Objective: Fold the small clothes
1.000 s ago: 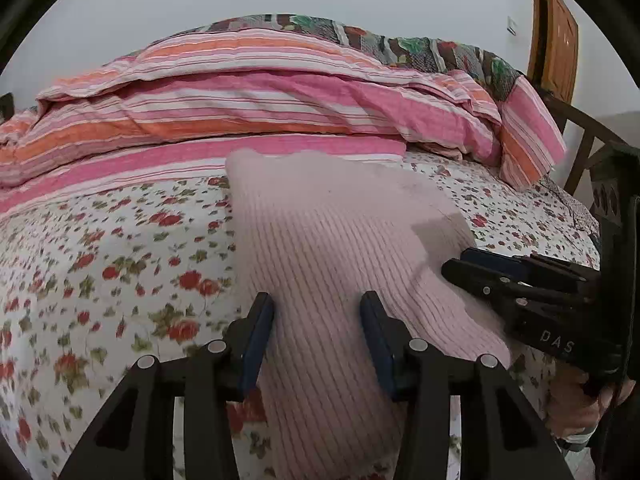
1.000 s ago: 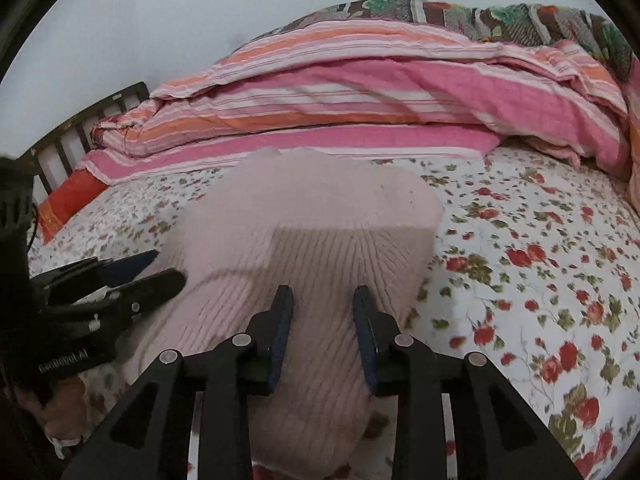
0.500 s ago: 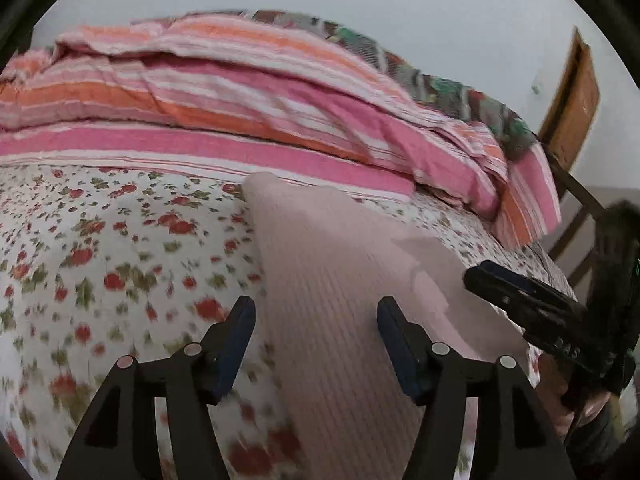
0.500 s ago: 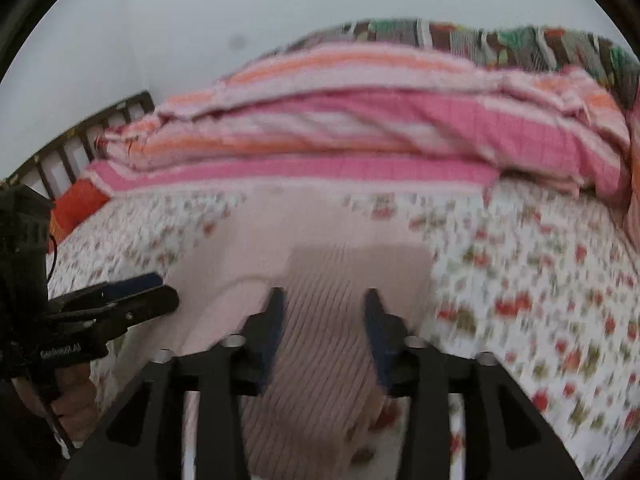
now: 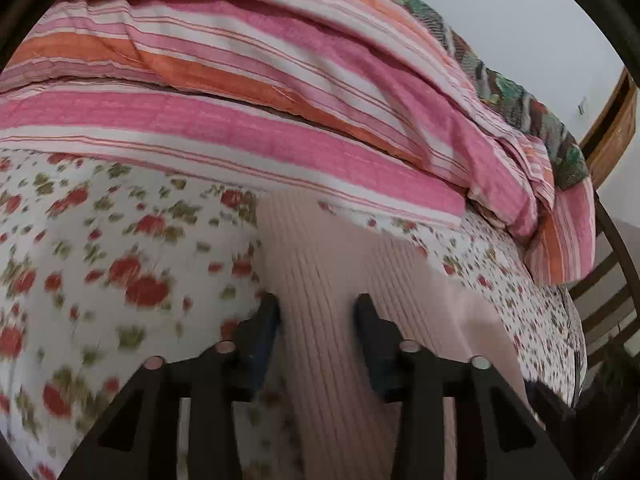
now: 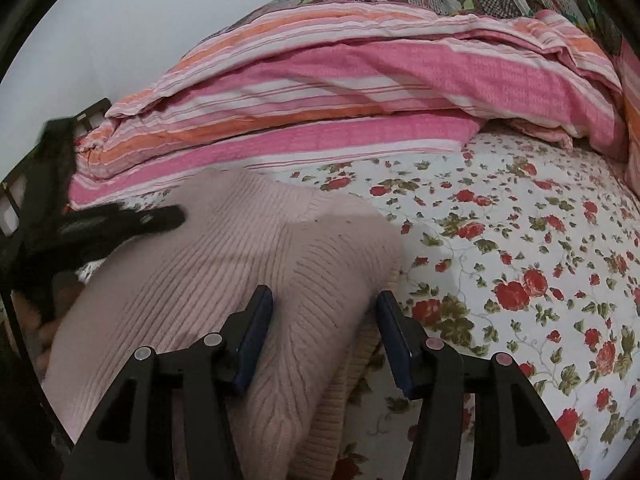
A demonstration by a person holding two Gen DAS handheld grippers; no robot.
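Right wrist view: pink knit garment [image 6: 248, 264] between parted right claw [image 6: 324, 300] fingers.

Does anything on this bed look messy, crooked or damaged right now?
Nothing looks damaged or spilled. The pink ribbed sweater lies only partly folded, one thick fold bunched near the bed's edge, with a few dark specks on it. The striped quilt behind is heaped loosely, not spread flat.
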